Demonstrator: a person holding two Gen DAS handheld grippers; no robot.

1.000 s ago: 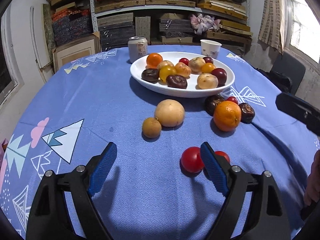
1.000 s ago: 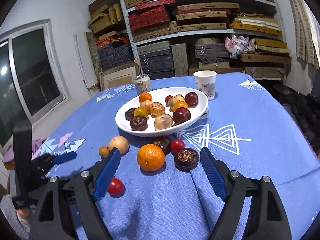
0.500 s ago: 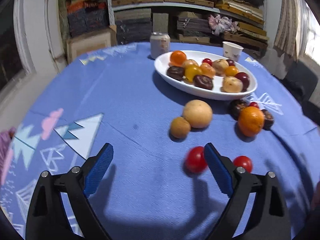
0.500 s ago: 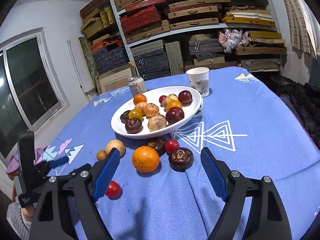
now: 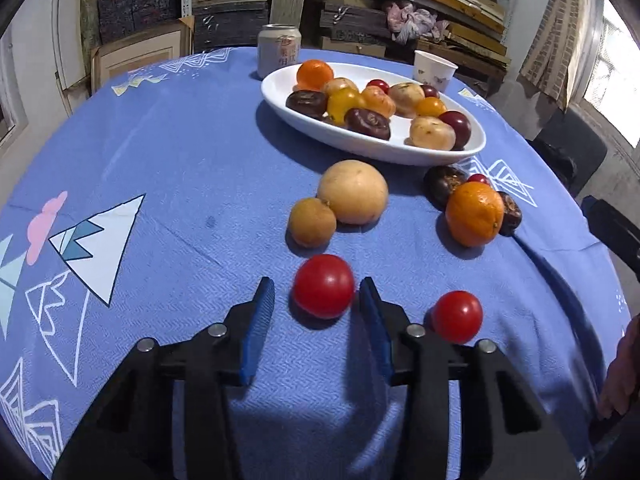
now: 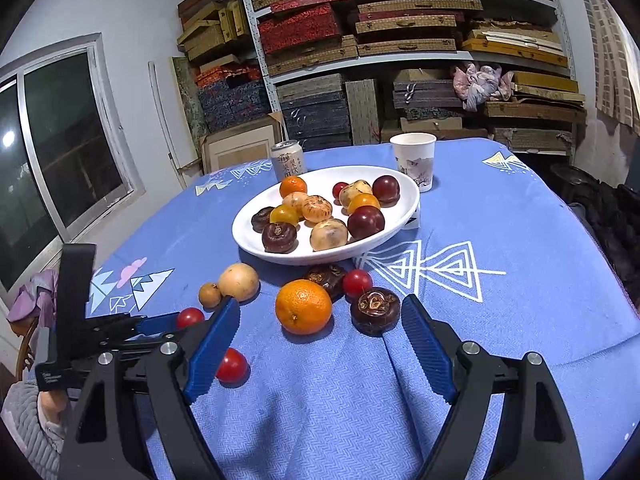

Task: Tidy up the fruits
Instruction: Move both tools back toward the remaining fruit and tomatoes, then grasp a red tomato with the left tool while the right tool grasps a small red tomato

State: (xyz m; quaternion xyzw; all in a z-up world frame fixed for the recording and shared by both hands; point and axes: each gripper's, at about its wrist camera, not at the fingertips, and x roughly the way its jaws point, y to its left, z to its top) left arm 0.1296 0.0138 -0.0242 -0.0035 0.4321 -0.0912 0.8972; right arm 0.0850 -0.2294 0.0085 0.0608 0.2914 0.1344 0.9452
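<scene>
Two blue pads of the left gripper point(image 5: 316, 312) (open, the right pad almost touching) should be closed gently around the red tomato point(image 5: 323, 285), centred, while the right gripper point(image 6: 320, 344) is held wide open

Storeroom: shelves point(image 6: 400, 56) stacked with boxes point(image 6: 304, 28)

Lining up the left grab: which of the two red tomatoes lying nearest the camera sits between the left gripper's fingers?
The larger-looking red tomato, between the left gripper fingers, just below the small tan fruit. The other tomato lies outside the right-hand finger.
</scene>
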